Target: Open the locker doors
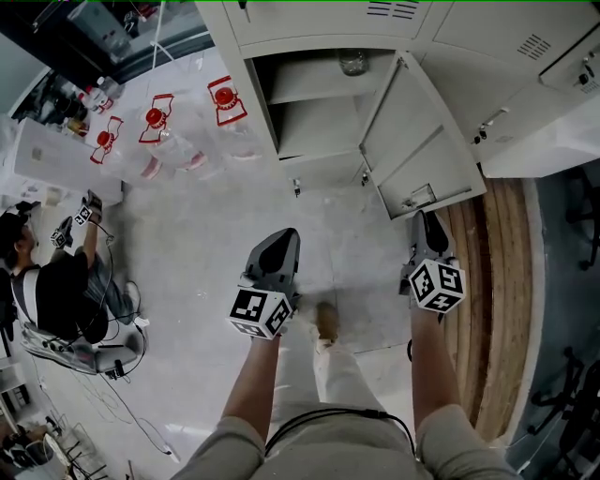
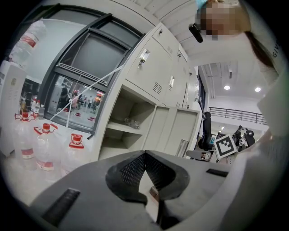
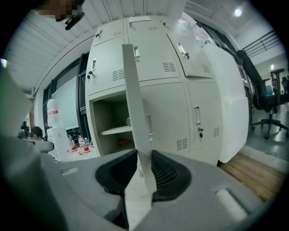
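The grey locker bank (image 1: 309,23) runs along the top of the head view. One lower door (image 1: 412,141) is swung out, baring a compartment with a shelf (image 1: 309,103). My right gripper (image 1: 427,223) is at that door's free edge. In the right gripper view the door's edge (image 3: 133,99) runs down between the jaws of my right gripper (image 3: 141,155) and fills the gap, with the pads against it. My left gripper (image 1: 281,242) hangs over the floor short of the lockers. Its tips (image 2: 145,154) meet with nothing between them. The neighbouring doors (image 3: 165,117) are closed.
Several large water bottles with red caps (image 1: 155,117) stand on the floor left of the lockers. A person (image 1: 56,291) crouches at the far left among cables. A wooden strip (image 1: 487,281) lies to the right, and an office chair (image 3: 268,108) stands beyond. A small jar (image 1: 353,62) sits inside the open compartment.
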A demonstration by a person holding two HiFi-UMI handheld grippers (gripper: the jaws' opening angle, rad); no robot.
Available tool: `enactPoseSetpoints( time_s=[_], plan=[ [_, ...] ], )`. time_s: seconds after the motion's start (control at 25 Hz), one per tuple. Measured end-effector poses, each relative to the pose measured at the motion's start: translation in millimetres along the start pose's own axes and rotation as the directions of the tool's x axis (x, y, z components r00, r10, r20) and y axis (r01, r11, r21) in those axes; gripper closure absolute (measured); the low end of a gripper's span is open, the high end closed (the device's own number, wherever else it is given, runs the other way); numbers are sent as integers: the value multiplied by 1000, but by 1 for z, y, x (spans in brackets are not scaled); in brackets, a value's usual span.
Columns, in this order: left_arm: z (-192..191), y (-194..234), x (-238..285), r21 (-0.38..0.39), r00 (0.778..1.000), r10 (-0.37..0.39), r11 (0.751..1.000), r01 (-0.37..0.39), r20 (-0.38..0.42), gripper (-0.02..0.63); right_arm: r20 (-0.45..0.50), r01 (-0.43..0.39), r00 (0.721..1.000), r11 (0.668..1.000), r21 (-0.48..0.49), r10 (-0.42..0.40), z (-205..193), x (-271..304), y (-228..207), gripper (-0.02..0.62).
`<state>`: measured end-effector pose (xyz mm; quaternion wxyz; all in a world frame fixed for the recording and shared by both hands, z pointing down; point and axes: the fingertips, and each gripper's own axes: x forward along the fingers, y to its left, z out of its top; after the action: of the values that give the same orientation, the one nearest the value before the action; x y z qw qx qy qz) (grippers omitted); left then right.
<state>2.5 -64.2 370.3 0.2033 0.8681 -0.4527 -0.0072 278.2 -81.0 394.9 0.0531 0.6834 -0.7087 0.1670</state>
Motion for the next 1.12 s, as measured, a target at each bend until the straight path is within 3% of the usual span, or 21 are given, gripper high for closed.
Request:
enactPoseSetpoints(
  time_s=[0.64,0.72,0.84,1.12],
  plan=[
    [-10,6,-6,-11,1000,8,1000,-8,-8,607,35,103,994,994,39,-104,9,9,-35,494],
    [-10,9,-8,-14,1000,10,1000,-11,-10,607,43,128,990,990,57,-131,8,7,-37,446],
    [-10,15,-8,-16,1000,14,1000,-14,-10,607,41,146,988,985,95,-150,-1,4,-38,411],
    [-11,36,-3,-17,1000,22,1000,-22,-19,607,-15,137,991,981,141,-136,-40,5,-20,403]
  ],
)
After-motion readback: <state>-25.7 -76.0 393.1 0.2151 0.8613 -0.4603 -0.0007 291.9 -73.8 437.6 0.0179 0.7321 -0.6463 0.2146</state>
